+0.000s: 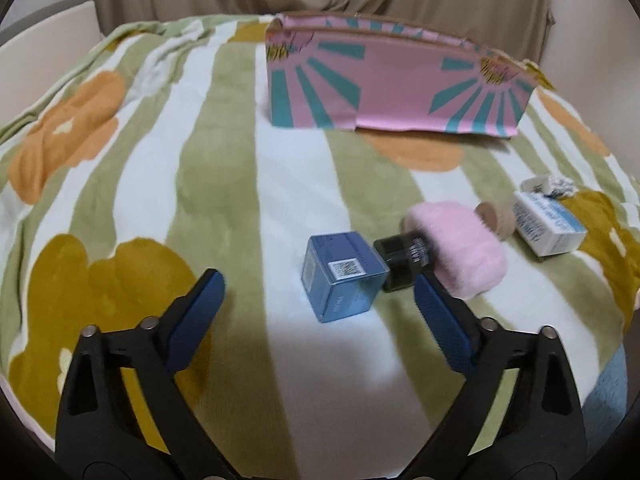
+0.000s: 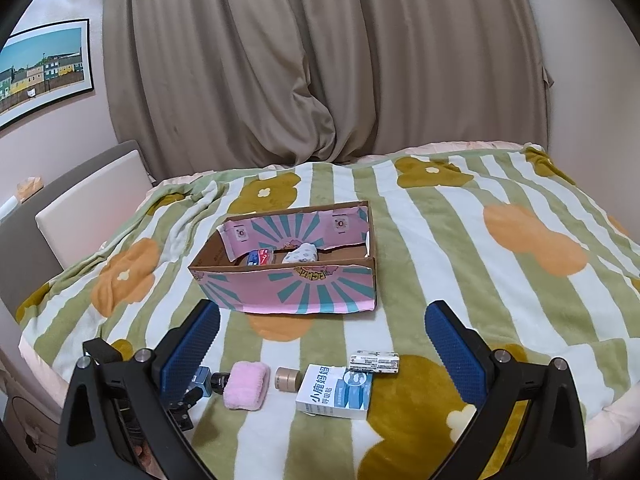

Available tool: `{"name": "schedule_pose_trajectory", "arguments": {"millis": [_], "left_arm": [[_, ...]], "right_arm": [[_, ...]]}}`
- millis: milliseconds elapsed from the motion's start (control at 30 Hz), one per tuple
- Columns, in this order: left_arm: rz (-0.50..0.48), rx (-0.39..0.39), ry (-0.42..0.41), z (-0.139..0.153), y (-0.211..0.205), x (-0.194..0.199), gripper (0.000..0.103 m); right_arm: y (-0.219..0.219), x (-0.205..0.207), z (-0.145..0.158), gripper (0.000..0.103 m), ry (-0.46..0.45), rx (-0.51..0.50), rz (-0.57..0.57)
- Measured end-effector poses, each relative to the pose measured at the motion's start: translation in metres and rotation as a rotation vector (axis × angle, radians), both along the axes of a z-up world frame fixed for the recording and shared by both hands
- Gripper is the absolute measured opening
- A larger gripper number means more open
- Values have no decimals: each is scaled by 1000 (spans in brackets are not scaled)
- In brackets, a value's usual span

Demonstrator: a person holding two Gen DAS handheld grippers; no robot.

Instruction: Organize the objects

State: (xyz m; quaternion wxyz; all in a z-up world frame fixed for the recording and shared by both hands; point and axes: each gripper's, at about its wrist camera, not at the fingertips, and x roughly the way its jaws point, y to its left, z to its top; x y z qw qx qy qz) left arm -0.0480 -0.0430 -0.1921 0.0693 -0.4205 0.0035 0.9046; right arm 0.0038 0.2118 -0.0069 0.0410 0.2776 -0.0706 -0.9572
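A: The left tongs (image 1: 318, 280) hang open over the blue box (image 1: 343, 274) on the bed (image 1: 224, 184); the right tongs (image 2: 322, 320) gape empty.

B: The dark bottle (image 1: 404, 258) touches that box, so closing might nudge it or pinch both.

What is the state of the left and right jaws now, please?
Left gripper: open, holding nothing; the blue box lies just ahead of its jaws.
Right gripper: open, holding nothing.
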Motion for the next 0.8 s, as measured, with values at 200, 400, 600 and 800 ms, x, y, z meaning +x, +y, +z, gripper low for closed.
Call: {"name": "schedule_pose_trajectory", "arguments": {"millis": [200,400,600,800], "left_arm": [[1,-7,-47,-14,3,-12,73],[-10,-14,-58,-19,7,-21,63],[-41,-19,-55,-21,15,-24,40],[-21,21,-58,-20,11,-25,40]], "right_arm": [[-1,-1,-1,103,-5,4,3],[-1,-2,-2,103,-9,5,0],[2,-5,-2,103,-10,-1,-6],[3,-5,-2,103,-9,-3,-6]]}}
